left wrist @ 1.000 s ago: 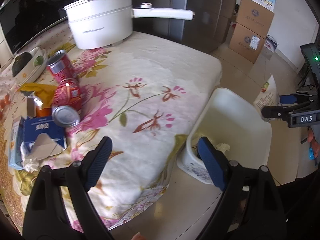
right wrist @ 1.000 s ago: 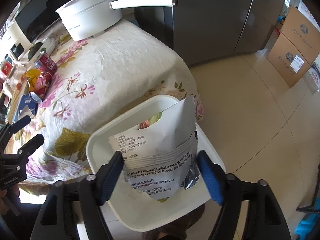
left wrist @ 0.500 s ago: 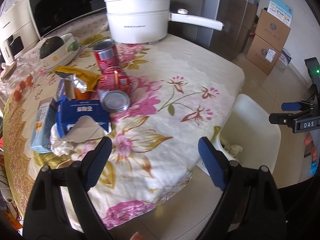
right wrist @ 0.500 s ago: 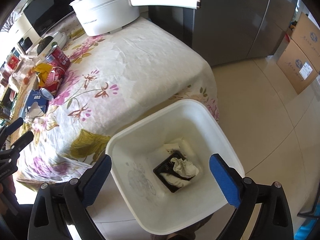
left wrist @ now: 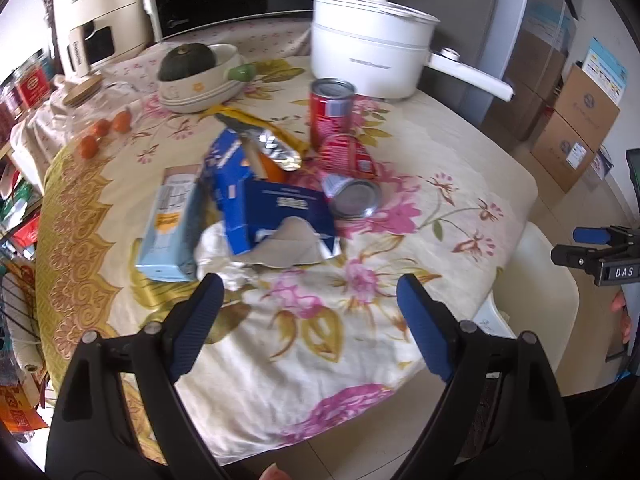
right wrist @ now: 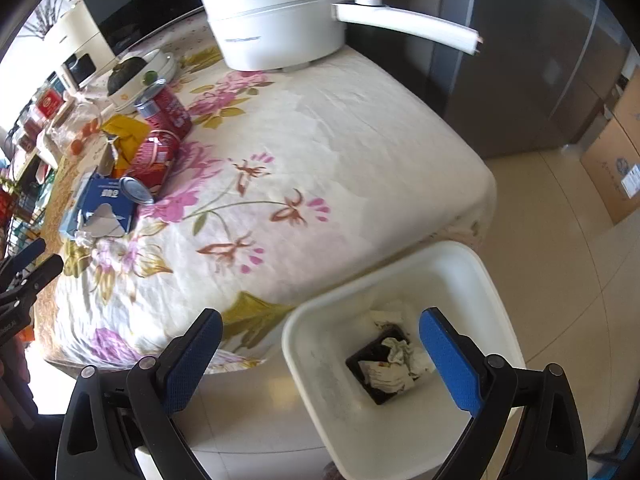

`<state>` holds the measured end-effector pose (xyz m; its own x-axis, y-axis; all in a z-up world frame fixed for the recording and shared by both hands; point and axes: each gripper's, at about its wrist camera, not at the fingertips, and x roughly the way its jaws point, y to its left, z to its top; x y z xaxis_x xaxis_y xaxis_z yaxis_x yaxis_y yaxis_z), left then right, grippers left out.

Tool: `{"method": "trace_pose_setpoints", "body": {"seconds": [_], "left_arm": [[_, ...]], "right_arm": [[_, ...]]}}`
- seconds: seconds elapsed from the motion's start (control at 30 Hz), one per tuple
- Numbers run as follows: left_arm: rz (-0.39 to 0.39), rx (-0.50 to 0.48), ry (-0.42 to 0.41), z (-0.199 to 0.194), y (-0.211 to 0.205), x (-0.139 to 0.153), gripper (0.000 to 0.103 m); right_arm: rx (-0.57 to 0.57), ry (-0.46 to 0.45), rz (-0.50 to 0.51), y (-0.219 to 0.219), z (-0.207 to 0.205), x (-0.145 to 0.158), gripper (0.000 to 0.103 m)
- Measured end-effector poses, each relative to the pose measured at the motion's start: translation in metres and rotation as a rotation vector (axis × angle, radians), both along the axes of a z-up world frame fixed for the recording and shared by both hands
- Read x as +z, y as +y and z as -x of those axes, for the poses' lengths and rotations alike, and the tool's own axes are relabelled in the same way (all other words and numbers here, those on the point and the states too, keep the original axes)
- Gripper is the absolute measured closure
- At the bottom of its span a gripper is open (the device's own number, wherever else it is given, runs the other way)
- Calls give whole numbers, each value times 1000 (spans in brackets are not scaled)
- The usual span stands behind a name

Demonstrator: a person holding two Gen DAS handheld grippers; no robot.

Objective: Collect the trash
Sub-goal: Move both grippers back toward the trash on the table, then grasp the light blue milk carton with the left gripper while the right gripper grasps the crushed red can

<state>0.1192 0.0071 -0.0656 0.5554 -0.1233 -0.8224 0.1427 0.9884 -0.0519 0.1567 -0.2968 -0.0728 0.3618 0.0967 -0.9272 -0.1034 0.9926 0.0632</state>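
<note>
Blue-padded left gripper [left wrist: 307, 304]: jaws spread wide, nothing between them, hovering over the near edge of the flowered tablecloth [left wrist: 400, 184]. Just beyond the jaws, toward the left finger, lies the trash heap: crumpled tissue [left wrist: 218, 254], torn blue box [left wrist: 276, 220] on top of it, pale blue carton [left wrist: 170, 224] touching its left side. Farther ahead, between the jaws' lines, a red can [left wrist: 348, 172] on its side, open end toward the camera, and a second red can [left wrist: 331, 110] upright behind it. Foil wrapper [left wrist: 272, 146] beside these cans, to the left. Behind all, a white pot [left wrist: 368, 60] and a bowl [left wrist: 200, 88] with a dark squash.

Right gripper [right wrist: 318, 342]: jaws also spread wide, holding nothing. White bin [right wrist: 400, 360] on the floor under them, nearer the right finger, beside the table corner. Inside the bin, a black tray [right wrist: 368, 368] with crumpled paper [right wrist: 400, 360] on it. Heap of trash far to the left of the left finger, still on the cloth.
</note>
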Motion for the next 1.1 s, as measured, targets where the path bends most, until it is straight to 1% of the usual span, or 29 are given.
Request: {"method": "trace_pose_setpoints", "body": {"seconds": [0.17, 0.3, 0.4, 0.5, 0.6, 0.7, 0.77, 0.83, 0.9, 0.97, 1.03, 1.07, 1.1], "left_arm": [[-2, 70, 8, -5, 30, 0, 12], [0, 133, 19, -14, 57, -2, 12], [-1, 185, 33, -27, 76, -5, 12], [17, 246, 41, -40, 96, -8, 12], [11, 295, 55, -54, 108, -15, 12], [12, 354, 105, -71, 117, -31, 12], [34, 380, 140, -80, 121, -41, 12], [85, 390, 171, -89, 125, -50, 12], [124, 398, 185, -94, 126, -55, 12], [137, 396, 195, -99, 124, -59, 12], [137, 387, 205, -103, 121, -63, 14], [139, 384, 209, -104, 120, -65, 19], [153, 383, 210, -104, 120, -66, 31]], "right_arm": [[42, -4, -1, 28, -10, 2, 3], [75, -3, 2, 50, -17, 3, 3], [87, -2, 6, 63, -24, 2, 3], [89, 6, 5, 78, -33, -1, 3], [87, 12, -3, 91, -42, -3, 3], [72, 10, -13, 100, -52, -8, 3], [55, 14, -31, 105, -60, -13, 3], [40, 24, -58, 110, -67, -17, 3], [31, 35, -82, 116, -74, -22, 3], [26, 36, -95, 122, -80, -24, 3], [20, 35, -109, 129, -86, -26, 3], [18, 35, -117, 132, -88, -27, 3], [15, 34, -123, 134, -90, -28, 3]]}}
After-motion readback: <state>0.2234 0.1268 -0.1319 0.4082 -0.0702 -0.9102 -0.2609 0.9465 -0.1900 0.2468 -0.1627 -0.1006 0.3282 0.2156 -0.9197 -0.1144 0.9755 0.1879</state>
